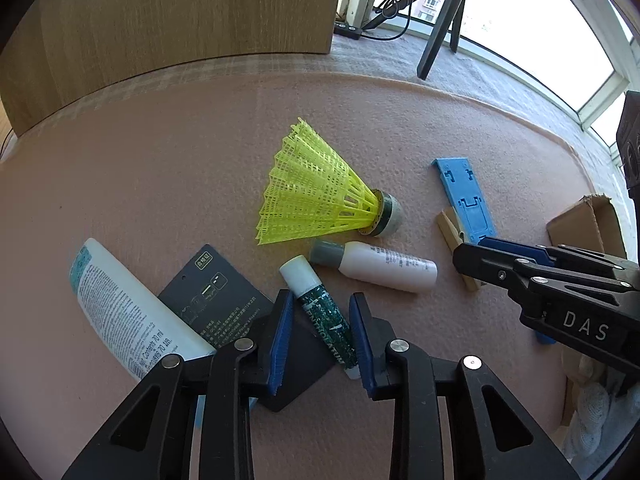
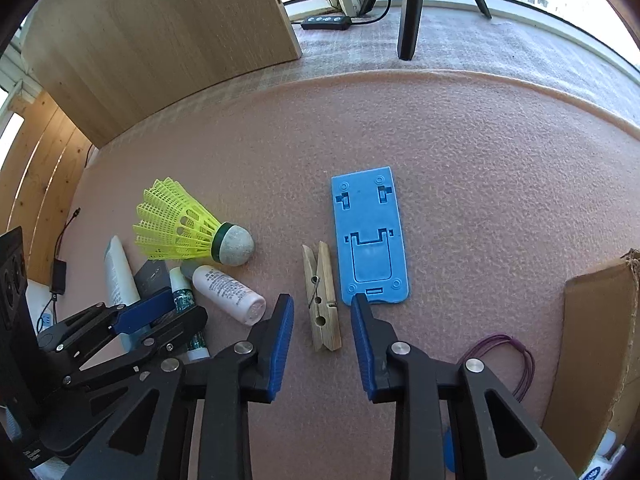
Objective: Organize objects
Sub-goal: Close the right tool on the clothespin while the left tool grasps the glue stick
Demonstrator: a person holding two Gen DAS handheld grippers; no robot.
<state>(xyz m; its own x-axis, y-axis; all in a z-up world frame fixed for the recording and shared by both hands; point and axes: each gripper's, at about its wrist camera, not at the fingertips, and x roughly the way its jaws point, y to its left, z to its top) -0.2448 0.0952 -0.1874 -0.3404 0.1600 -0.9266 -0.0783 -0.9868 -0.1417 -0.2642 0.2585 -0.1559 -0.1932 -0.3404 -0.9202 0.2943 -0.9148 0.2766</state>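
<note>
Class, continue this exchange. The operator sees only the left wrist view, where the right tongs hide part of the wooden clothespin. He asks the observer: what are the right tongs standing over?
Observer: The right tongs are open, and the clothespin lies flat on the mat between their two fingers, not gripped.
Operator: Is anything lying on the box side of them?
Observer: Yes, a loop of purple cord lies on the mat next to the cardboard box.
Operator: And the blue stand?
Observer: The blue stand lies flat, parallel to the clothespin, with its near edge at the tip of one finger.
</note>
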